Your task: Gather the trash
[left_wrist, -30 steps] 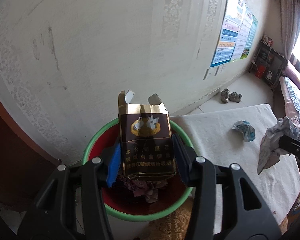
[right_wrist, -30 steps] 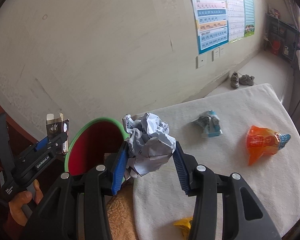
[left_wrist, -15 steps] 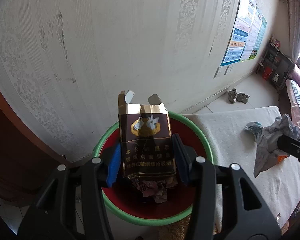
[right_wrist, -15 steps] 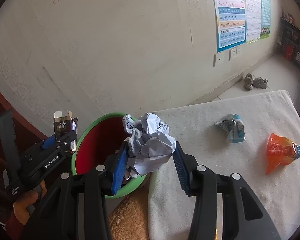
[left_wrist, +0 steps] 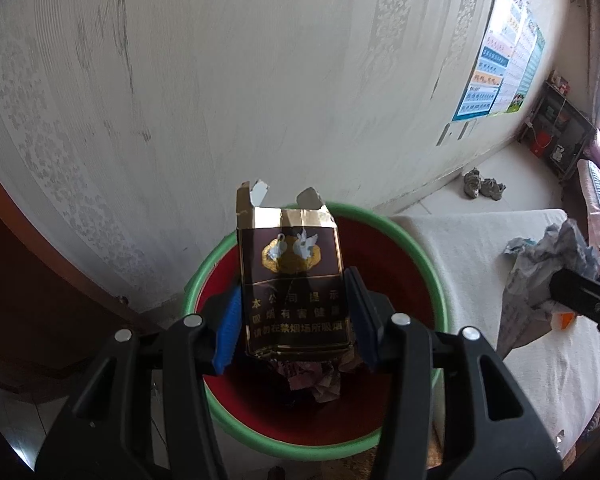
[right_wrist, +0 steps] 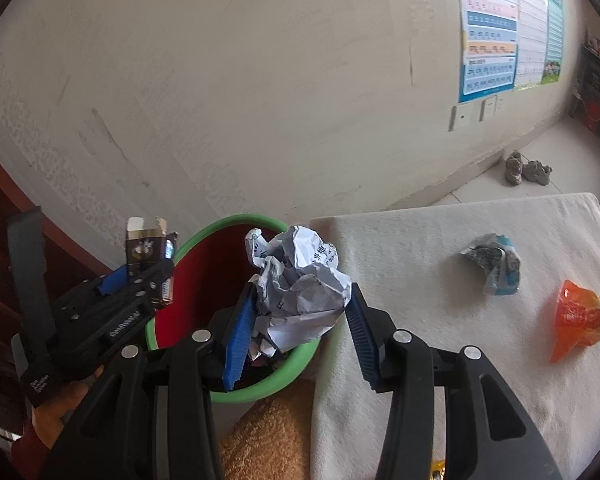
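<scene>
A torn-open dark brown cardboard cigarette pack (left_wrist: 294, 284) with gold print is standing upright between the blue pads of the left gripper (left_wrist: 294, 326), which is pinching it by its two narrow sides. The pack is hanging directly over the mouth of a round plastic bin (left_wrist: 428, 264), green at the rim and red inside, with crumpled scraps (left_wrist: 320, 378) lying at its bottom. In the right wrist view the same pack (right_wrist: 146, 248) is showing at the bin's left rim, clamped in the left gripper (right_wrist: 136, 276), with a person's hand (right_wrist: 66, 400) gripping the handle below.

A crumpled ball of white printed paper (right_wrist: 300, 288) is sitting squeezed between the blue pads of the right gripper (right_wrist: 300, 320), and it is overlapping the right side of the bin (right_wrist: 296, 364), close to the left edge of a white cloth-covered table (right_wrist: 440, 320). The paper ball (left_wrist: 540, 276) is also appearing at the right of the left wrist view.

Farther out on the table, a crushed blue and silver wrapper (right_wrist: 494, 264) is lying toward the far edge, and an orange plastic wrapper (right_wrist: 580, 320) is lying well apart from it at the right edge. A pair of grey shoes (right_wrist: 528, 170) is resting on the floor by the wall, under coloured wall charts (right_wrist: 508, 28).
</scene>
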